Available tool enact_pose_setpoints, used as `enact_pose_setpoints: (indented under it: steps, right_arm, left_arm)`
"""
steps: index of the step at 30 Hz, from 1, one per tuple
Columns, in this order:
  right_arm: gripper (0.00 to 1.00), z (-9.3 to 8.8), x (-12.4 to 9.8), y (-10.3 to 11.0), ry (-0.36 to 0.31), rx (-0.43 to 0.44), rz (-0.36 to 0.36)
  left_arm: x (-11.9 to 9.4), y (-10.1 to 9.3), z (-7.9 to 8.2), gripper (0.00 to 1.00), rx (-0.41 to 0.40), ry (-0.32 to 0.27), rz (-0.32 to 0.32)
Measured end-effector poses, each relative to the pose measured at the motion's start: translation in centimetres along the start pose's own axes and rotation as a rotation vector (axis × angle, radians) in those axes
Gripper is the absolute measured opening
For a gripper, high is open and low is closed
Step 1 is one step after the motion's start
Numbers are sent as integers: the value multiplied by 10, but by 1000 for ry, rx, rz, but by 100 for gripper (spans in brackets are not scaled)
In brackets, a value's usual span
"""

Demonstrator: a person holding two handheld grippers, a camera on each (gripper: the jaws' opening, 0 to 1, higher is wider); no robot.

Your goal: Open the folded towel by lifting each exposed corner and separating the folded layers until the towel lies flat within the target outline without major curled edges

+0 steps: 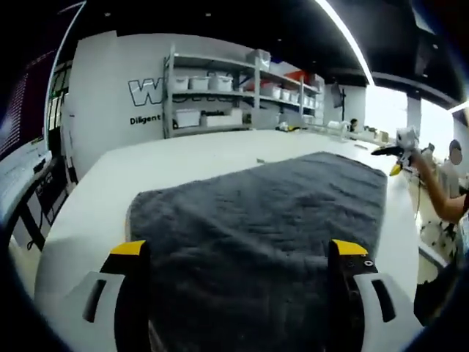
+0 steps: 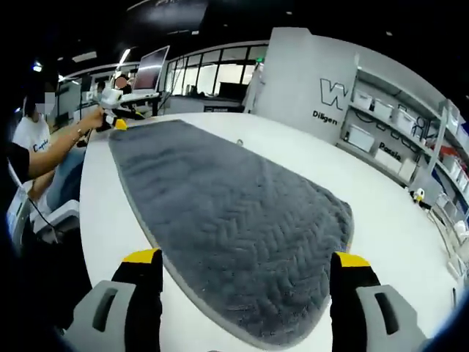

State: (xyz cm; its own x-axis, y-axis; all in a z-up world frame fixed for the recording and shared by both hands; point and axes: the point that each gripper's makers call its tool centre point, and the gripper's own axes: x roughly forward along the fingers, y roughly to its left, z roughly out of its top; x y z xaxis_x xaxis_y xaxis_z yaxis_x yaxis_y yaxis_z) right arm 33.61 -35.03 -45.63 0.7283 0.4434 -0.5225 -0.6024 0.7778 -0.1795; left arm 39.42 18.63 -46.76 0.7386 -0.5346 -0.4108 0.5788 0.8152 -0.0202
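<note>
Left gripper view: grey towel [image 1: 264, 220] spread seemingly flat on white desk [image 1: 95, 213]; fingers [image 1: 130, 253] of both grippers apart, holding nothing.

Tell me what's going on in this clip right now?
A person holds a two-jaw gripper in each hand over a grey towel on a white table. The towel looks spread out flat already. The left gripper and right gripper both hover with jaws open, gripping nothing. Shelving stands behind.
</note>
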Motion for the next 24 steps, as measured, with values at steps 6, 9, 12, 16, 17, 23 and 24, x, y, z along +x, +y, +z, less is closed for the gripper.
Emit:
enact_pose_setpoints:
  steps: [6,9,12,16,17,23,24]
  right_arm:
    - [99,-5,-15,2,4,20,-26]
    - [99,-10,-20,8,17,35,-28]
    - [99,-16,-26,13,29,39,-39]
    - [99,-24,-34,21,33,48,-39]
    - [99,-26,-35,22,35,54,-40]
    - [99,-40,-49,27,50,74,-52]
    - [99,-42,-51,26,51,77,-56]
  left_arm:
    - [-19,-19,-19,99,-2,7,-7]
    - [-25,-26,-30,99,-11,18,-16]
    - [-32,-29,-34,99,-19,10,-16]
    - [-46,-38,-33,99,-16,-17,-3]
    - [-50,-39,-32,99,-14,-25,1]
    - [-72,-34,-32,99,-17,-42,68]
    - [-74,-33,-32,98,-11,-49,85]
